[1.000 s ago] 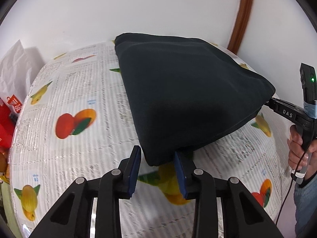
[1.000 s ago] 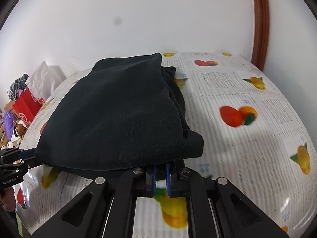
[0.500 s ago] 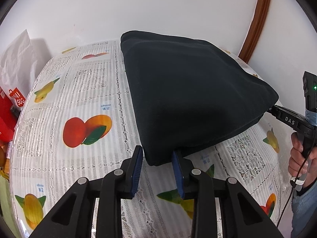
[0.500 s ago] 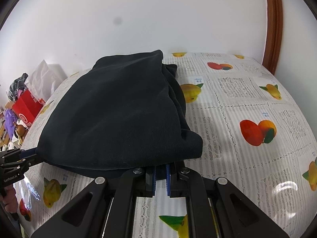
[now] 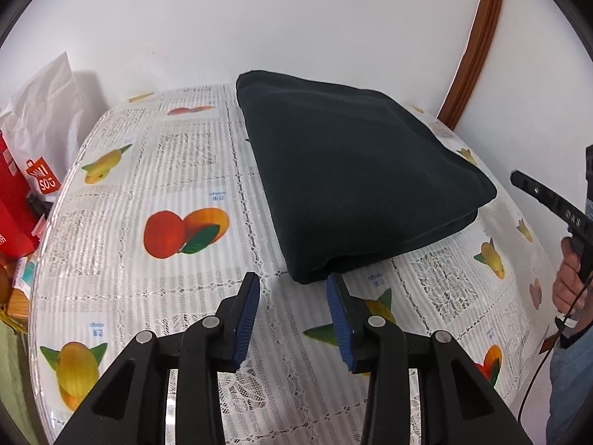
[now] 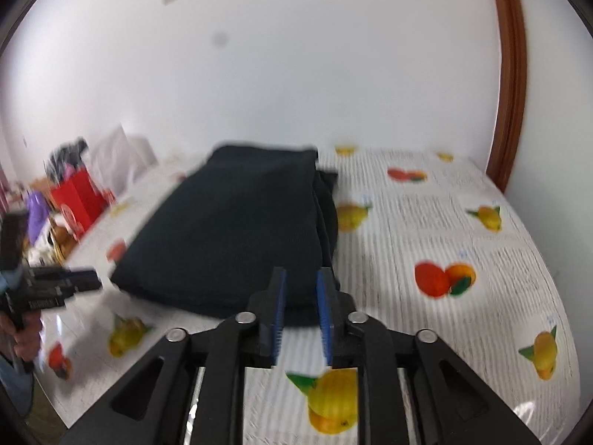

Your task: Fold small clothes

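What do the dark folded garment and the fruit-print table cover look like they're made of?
The dark folded garment looks like soft, thick knit, perhaps fleece or jersey: matte, no shine, rounded bulky fold edges. The fruit-print table cover looks like glossy plastic or vinyl with a lace pattern: light glints off it.

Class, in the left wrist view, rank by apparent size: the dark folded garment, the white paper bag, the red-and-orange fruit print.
1. Dark folded garment
2. White paper bag, partly cut off by the frame
3. Red-and-orange fruit print
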A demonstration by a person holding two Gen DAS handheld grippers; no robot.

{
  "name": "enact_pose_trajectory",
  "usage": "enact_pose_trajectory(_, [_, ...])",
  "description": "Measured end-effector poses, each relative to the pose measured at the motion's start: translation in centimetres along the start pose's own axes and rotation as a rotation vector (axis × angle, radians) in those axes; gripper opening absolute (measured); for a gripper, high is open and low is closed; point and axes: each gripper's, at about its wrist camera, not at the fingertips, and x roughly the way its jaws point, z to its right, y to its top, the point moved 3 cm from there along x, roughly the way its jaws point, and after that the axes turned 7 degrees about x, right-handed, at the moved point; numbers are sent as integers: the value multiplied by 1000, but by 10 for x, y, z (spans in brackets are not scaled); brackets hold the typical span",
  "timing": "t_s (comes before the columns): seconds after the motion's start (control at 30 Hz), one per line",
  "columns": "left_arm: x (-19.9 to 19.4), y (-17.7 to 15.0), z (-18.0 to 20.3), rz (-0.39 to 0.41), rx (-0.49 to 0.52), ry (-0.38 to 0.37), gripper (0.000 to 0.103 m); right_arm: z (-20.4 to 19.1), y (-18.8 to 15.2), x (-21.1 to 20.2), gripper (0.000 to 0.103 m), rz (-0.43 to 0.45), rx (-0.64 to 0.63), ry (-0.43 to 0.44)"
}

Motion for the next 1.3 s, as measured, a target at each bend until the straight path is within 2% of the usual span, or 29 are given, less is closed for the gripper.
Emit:
enact_pose_trajectory(0.1, [-2,4,1,1,-15,10,36,2,6,20,21,-2,68,-5])
enact_pose_trajectory(0.17, [-4,6,2,-4,-27,14,36,7,-4,47,20,-80,104,-43])
enact_pose_trajectory(0.23, [-8,8,2,-5,-26,14,36,8,-19,65,19,-150,78,-106])
enact_pose_trajectory(0.4, [-18,20,-2,-15,-26,71,43,0,-21,59,19,-190,-23,-143])
enact_pose_trajectory(0.5, [-25,25,-4,32,-41,82,55,2,-12,50,20,-172,4,-104])
enact_pose_trajectory(0.67, [-4,30,-2,-2,-53,35,55,6,7,55,22,-133,68,-58])
enact_pose_trajectory(0.9, [16,48,4,1,-34,27,56,4,48,103,22,-134,142,-9])
enact_pose_trajectory(1.0, [32,55,5,-15,-20,33,56,-1,54,130,22,-181,104,-76])
enact_pose_trajectory(1.03, [39,57,5,-26,-17,35,56,-2,55,140,16,-199,85,-106])
enact_pose_trajectory(1.07, [43,57,5,-36,-10,37,56,-1,55,142,2,-200,77,-113])
enact_pose_trajectory(1.1, [47,57,5,-42,-3,36,56,-1,57,141,2,-182,67,-105])
enact_pose_trajectory(1.17, [52,56,4,-39,-2,23,58,2,63,116,2,-30,68,-64])
enact_pose_trajectory(1.2, [54,56,3,-41,-3,10,58,6,64,108,2,9,89,-31])
enact_pose_trajectory(1.23, [55,56,1,-42,-5,-1,59,10,61,108,2,-10,116,-16])
enact_pose_trajectory(1.3, [58,58,-3,-45,-11,-23,60,18,53,119,2,-83,140,-52])
